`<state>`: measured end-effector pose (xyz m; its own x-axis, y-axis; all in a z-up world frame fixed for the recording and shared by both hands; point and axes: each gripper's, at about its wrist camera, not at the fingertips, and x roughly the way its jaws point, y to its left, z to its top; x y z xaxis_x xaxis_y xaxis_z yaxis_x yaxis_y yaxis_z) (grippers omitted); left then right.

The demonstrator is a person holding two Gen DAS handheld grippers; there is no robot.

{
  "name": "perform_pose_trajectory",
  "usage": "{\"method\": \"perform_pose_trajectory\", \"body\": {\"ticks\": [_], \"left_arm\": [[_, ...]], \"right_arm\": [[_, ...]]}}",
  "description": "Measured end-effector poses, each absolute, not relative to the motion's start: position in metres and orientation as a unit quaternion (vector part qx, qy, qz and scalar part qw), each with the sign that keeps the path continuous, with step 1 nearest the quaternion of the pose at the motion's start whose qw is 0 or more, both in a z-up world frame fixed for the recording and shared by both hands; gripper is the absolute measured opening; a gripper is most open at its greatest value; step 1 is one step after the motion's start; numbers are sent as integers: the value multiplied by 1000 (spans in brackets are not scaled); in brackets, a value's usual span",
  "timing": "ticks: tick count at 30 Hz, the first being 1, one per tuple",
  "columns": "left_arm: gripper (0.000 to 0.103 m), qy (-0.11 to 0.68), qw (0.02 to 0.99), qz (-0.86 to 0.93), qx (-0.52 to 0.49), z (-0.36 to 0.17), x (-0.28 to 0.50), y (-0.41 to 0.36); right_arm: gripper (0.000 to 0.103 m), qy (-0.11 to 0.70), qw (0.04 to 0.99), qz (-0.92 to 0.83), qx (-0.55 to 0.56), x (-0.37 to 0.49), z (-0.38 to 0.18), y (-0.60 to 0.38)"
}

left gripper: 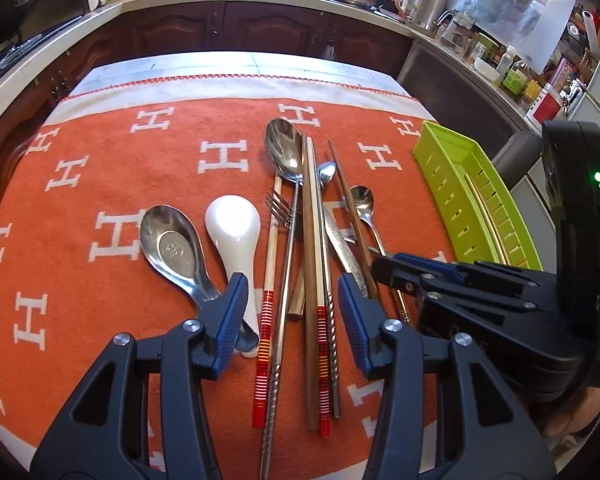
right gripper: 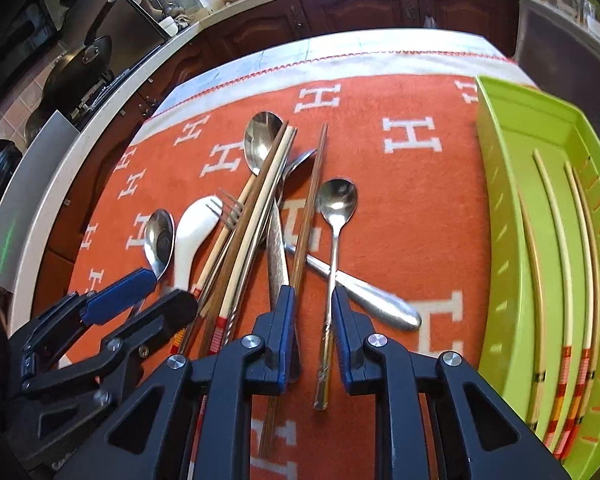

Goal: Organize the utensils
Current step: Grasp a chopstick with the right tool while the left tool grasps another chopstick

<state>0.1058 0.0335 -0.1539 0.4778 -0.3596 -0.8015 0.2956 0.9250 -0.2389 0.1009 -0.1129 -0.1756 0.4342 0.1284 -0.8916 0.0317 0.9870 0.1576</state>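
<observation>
Sorting step, pick phase: my right gripper [right gripper: 311, 330], jaws narrowed but not gripping, straddles the small steel teaspoon [right gripper: 332, 248] on the orange cloth [right gripper: 400, 208]. Left gripper [left gripper: 292, 320] half-open over red-banded chopsticks [left gripper: 265, 316]. Next: pinch handle, carry to green slotted tray [right gripper: 512, 184].

An orange cloth [left gripper: 220, 128] patterned with white H letters covers the table [left gripper: 204, 65], whose pale top shows bare at the far edge. Ahead of the left gripper lies a heap of cutlery: a metal soup spoon [left gripper: 171, 246], a white ceramic spoon [left gripper: 236, 236], a fork [left gripper: 279, 210], chopsticks [left gripper: 312, 264] and a long spoon [left gripper: 285, 150]. A green tray [right gripper: 508, 184] sits right of the right gripper
</observation>
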Motion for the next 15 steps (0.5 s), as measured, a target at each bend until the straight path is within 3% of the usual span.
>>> {"method": "perform_pose_trajectory", "body": {"ticks": [3,15], "left_arm": [[35,481,854,-194,-40,-156,110,33],[26,483,848,-212,-59,-155,122,35]], "right_arm": [[19,530,845,30,72,105,-177,-110],[19,517,854,42,51,103,-172,-98]]}}
